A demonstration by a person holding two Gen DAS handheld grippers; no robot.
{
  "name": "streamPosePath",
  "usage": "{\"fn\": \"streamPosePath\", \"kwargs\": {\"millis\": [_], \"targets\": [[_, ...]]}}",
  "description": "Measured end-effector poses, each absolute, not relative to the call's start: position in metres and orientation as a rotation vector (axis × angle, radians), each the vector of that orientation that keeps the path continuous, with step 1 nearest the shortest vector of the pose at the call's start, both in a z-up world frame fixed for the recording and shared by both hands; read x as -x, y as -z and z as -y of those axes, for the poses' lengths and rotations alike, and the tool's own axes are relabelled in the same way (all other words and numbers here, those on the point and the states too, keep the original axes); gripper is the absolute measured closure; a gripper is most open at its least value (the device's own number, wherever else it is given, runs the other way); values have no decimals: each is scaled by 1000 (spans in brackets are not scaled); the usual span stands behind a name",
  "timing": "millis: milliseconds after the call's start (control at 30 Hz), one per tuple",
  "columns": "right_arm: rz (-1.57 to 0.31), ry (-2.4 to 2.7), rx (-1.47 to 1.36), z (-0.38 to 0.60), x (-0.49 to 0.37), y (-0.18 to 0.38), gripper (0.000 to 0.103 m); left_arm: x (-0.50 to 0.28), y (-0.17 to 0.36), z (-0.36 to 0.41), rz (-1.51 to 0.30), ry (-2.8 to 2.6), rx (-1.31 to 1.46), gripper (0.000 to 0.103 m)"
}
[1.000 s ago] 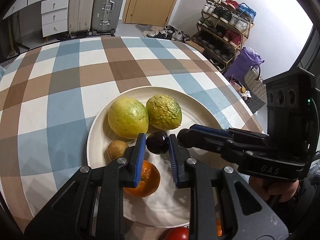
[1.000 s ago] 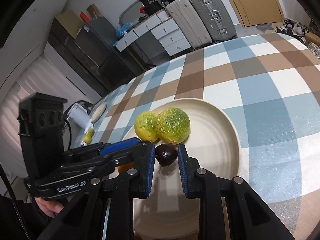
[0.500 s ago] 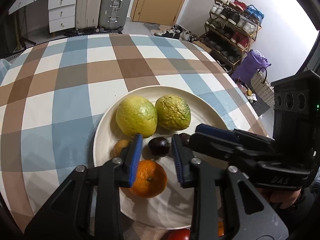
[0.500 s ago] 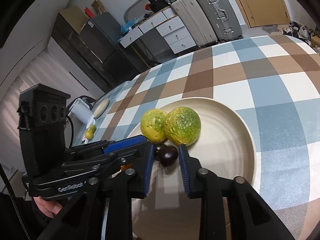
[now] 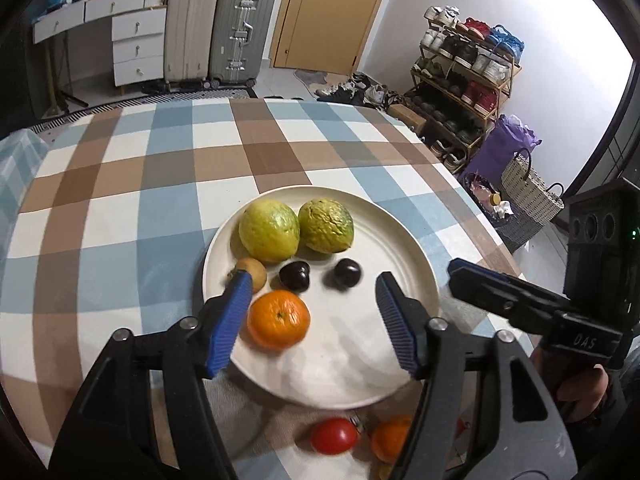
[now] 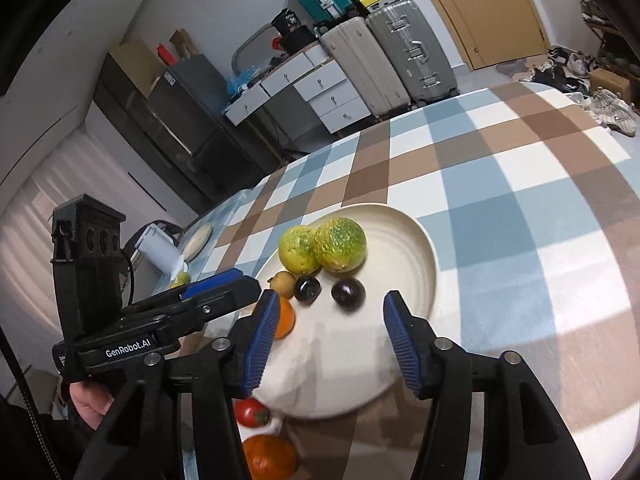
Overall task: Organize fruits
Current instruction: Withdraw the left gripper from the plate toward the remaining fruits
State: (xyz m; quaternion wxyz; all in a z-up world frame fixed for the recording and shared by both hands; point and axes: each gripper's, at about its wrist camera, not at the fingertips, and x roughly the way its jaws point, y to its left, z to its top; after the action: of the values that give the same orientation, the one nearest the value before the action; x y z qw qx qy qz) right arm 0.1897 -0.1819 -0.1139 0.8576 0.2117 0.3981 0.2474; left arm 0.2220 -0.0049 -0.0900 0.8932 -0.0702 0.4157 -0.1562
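Observation:
A cream plate [image 5: 404, 256] [image 6: 416, 248] on the checked tablecloth holds two yellow-green fruits [image 5: 269, 230] [image 5: 326, 226], two dark cherries [image 5: 295, 275] [image 5: 347, 273], a small brown fruit [image 5: 254, 271] and an orange [image 5: 279, 319]. My left gripper [image 5: 314, 290] hangs above the plate's near half, its jaws opening with nothing pressed between them. My right gripper [image 6: 330, 310] is also opening just behind the right cherry [image 6: 348, 294], which lies free on the plate. The other cherry [image 6: 307, 288] lies beside it.
A red tomato [image 5: 334, 436] [image 6: 251, 412] and another orange [image 5: 390, 438] [image 6: 269, 456] lie on the cloth at the plate's near rim. A person's hand [image 6: 90, 404] holds the left gripper's handle. Suitcases, drawers and a shoe rack stand beyond the table.
Both grippers have let go of their cherries, which now lie on the plate. Both have opened wide and drawn back and up from the fruit.

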Motion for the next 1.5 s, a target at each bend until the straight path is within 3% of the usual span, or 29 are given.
{"fn": "streamPosePath", "kwargs": {"millis": [67,233,333,467,700,767,800,833,1167,1500], "targets": [[-819,-514,-447,186,-180,107,39,-209,83,5,-846,317,147,31],[-748,-533,-425,191,-152,83,31,-178,66,9,-810,304,136,30],[-709,-547,-412,192,-136,68,28,-156,54,12,-776,280,115,22],[-661,-527,-366,191,-112,52,13,-135,44,16,-771,268,110,21],[-641,-495,-308,191,-76,39,5,-92,30,20,-742,249,95,16],[-635,-490,-287,190,-67,37,4,-80,26,18,-721,251,109,12],[-632,-492,-280,190,-63,36,4,-75,25,18,-708,247,115,3],[-627,-497,-274,189,-57,36,3,-69,24,18,-695,239,121,0],[-587,-464,-257,190,-21,37,0,-26,38,7,-639,226,189,1],[-612,-447,-251,186,-1,72,0,-19,89,0,-726,198,211,1]]}}
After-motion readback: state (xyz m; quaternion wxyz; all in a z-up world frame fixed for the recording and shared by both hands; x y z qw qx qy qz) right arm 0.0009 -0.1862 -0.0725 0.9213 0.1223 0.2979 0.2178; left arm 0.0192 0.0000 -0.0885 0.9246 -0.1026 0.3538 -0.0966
